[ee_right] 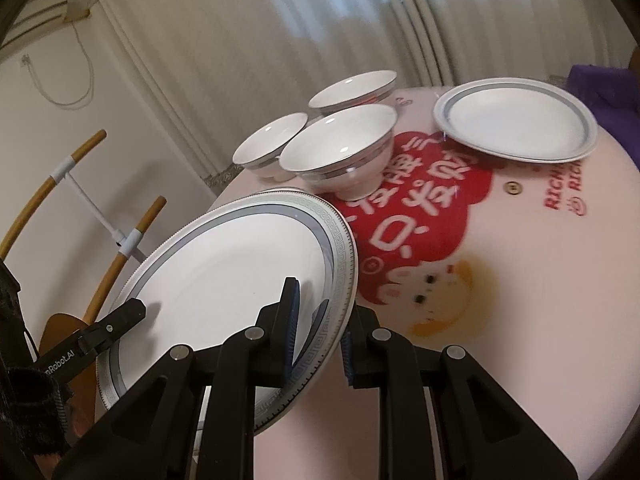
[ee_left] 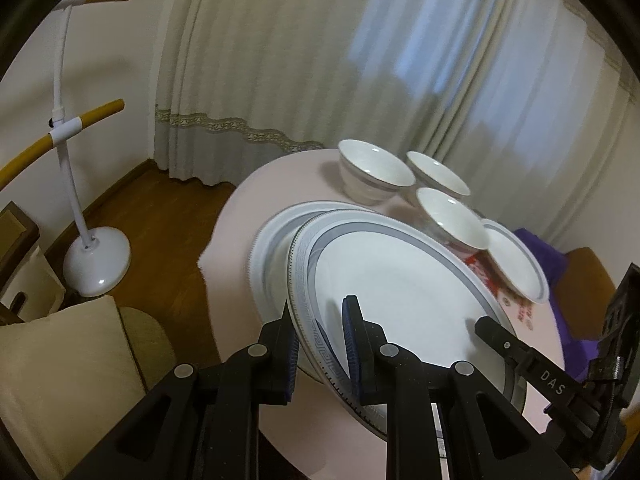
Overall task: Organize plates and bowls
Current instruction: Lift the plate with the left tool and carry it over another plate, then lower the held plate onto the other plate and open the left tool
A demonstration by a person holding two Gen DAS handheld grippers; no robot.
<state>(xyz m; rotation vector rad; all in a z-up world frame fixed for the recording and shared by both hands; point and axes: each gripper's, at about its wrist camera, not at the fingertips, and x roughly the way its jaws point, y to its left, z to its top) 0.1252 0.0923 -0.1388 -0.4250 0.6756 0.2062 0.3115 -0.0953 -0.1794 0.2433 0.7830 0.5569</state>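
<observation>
The left hand-held gripper (ee_left: 322, 334) and the right hand-held gripper (ee_right: 320, 320) each clamp opposite rims of one large plate (ee_left: 400, 280), lifted and tilted above a second large plate (ee_left: 272, 236) on the surface (ee_right: 520, 280). Three bowls (ee_right: 340, 148) cluster beyond, a smaller plate (ee_right: 516, 120) farther right.

Both my tools are clamped on the rim of the large white plate with a grey key-pattern border (ee_right: 224, 276), which blocks the near left. Beyond it three white porcelain bowls with grey bands (ee_right: 340, 148) cluster closely, leaving no passage between them. A smaller white grey-rimmed plate (ee_right: 516, 120) fills the far right. The pink round worktop (ee_right: 540, 320) lies bare at near right.
</observation>
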